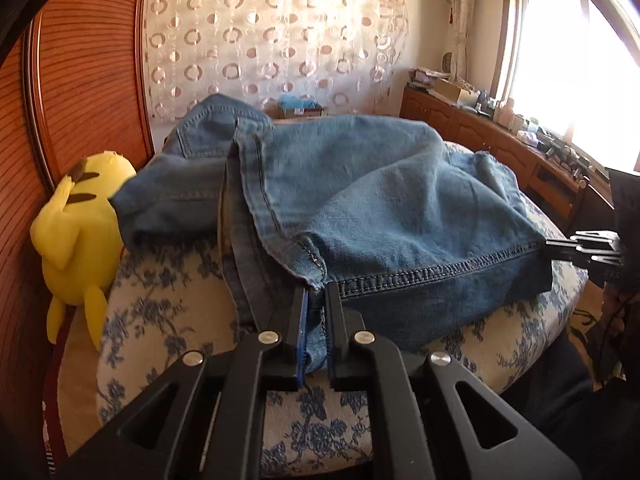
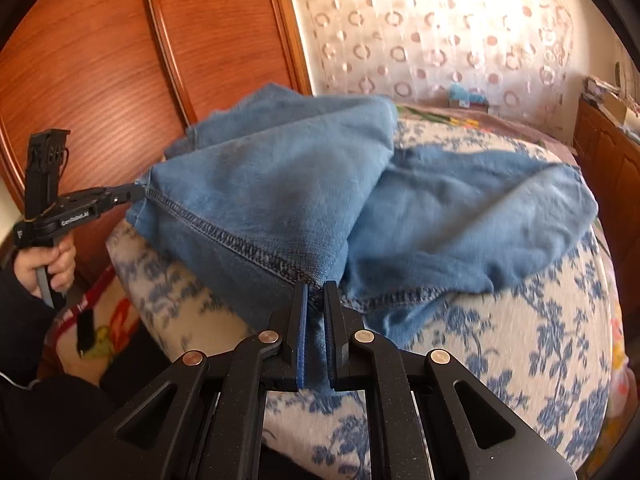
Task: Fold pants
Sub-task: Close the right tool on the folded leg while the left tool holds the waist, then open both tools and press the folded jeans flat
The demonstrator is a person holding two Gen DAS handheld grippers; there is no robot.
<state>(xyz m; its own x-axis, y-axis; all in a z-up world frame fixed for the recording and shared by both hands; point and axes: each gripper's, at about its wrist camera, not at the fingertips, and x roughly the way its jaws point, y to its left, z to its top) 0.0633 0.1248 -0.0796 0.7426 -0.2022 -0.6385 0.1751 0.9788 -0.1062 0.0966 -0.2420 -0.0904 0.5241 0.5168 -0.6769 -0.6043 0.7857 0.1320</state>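
Spanning both hand-held grippers: pants point(image 1: 380, 200)

A home bedroom: floral bedspread point(image 1: 168, 320), plush toy point(image 1: 76, 232), wooden cabinets point(image 1: 472, 128)

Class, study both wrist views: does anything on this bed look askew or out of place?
Yes. The blue denim jeans lie bunched and crooked on the floral blue-and-white bedspread, one leg flopped aside. A yellow plush toy is wedged, tipped, against the wooden headboard.

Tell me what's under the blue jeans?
Under the jeans is a white bedcover with blue flowers, showing around their edges. Anything hidden beneath the denim itself cannot be seen.
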